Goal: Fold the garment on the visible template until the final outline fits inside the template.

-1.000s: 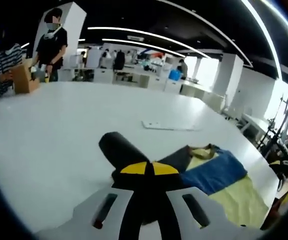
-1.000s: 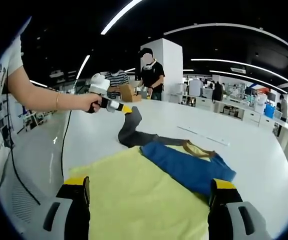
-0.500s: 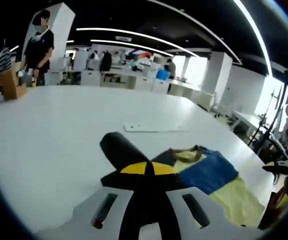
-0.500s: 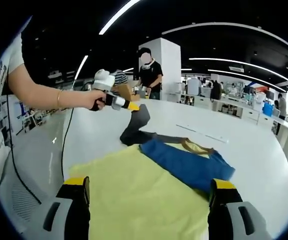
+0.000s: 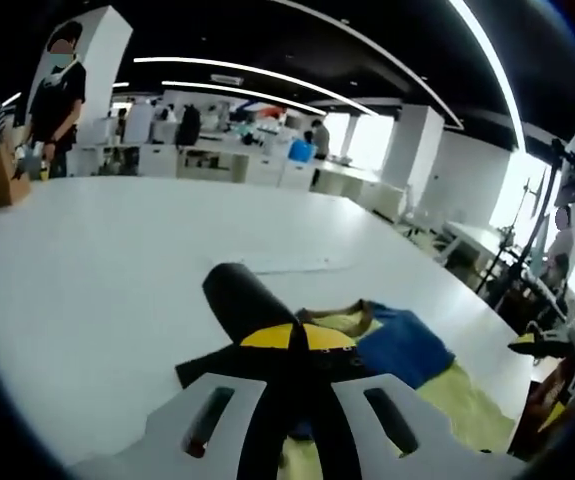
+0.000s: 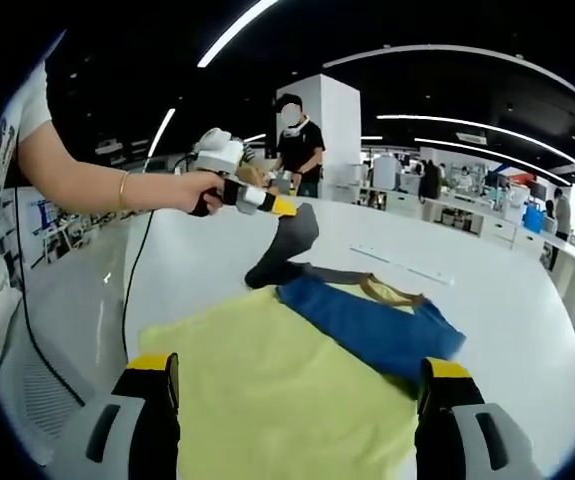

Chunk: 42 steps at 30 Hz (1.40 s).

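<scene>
Right gripper view: garment [image 6: 297, 370] spread at lower centre on white table [image 6: 507, 300]. Left gripper [image 6: 279, 207], upper left, clamped on dark sleeve [image 6: 289, 245], lifting it, likely for inward fold. Right gripper [image 6: 297, 400] jaws wide apart, empty, hovering above yellow body.

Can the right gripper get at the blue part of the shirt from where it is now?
Probably yes: the right gripper is open above the yellow cloth, with the blue part just ahead and uncovered.
</scene>
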Tool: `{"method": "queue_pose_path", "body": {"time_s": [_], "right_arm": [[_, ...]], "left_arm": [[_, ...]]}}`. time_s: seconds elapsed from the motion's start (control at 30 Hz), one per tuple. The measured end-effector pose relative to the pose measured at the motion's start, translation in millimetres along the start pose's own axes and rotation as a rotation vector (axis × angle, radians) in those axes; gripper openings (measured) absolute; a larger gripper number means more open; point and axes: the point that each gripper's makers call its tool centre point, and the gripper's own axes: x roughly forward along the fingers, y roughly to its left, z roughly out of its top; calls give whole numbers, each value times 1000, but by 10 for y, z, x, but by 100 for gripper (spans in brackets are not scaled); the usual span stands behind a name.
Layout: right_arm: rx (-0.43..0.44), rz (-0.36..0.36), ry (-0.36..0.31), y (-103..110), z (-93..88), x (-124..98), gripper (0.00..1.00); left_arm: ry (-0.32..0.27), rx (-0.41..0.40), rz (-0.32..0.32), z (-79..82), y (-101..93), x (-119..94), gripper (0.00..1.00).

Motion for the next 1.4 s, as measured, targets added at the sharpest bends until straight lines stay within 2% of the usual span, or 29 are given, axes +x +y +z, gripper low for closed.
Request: {"method": "queue_pose_path", "body": {"time_s": [0.23, 0.47, 0.8, 1.4], "right_arm": [[4, -11, -1, -31, -12, -33, 99], [8, -17, -2, -46, -20, -61, 99], [-13, -20, 4, -86, -26, -67, 99], [12, -48, 32, -189, -166, -115, 99]], "left_arm": [[-1, -8, -34, 31, -171, 89, 0], [-9, -14, -40, 69, -295, 188, 0], [-31, -28, -108, 136, -659, 315, 0], [12, -73, -178, -115, -1128, 628, 0]]}}
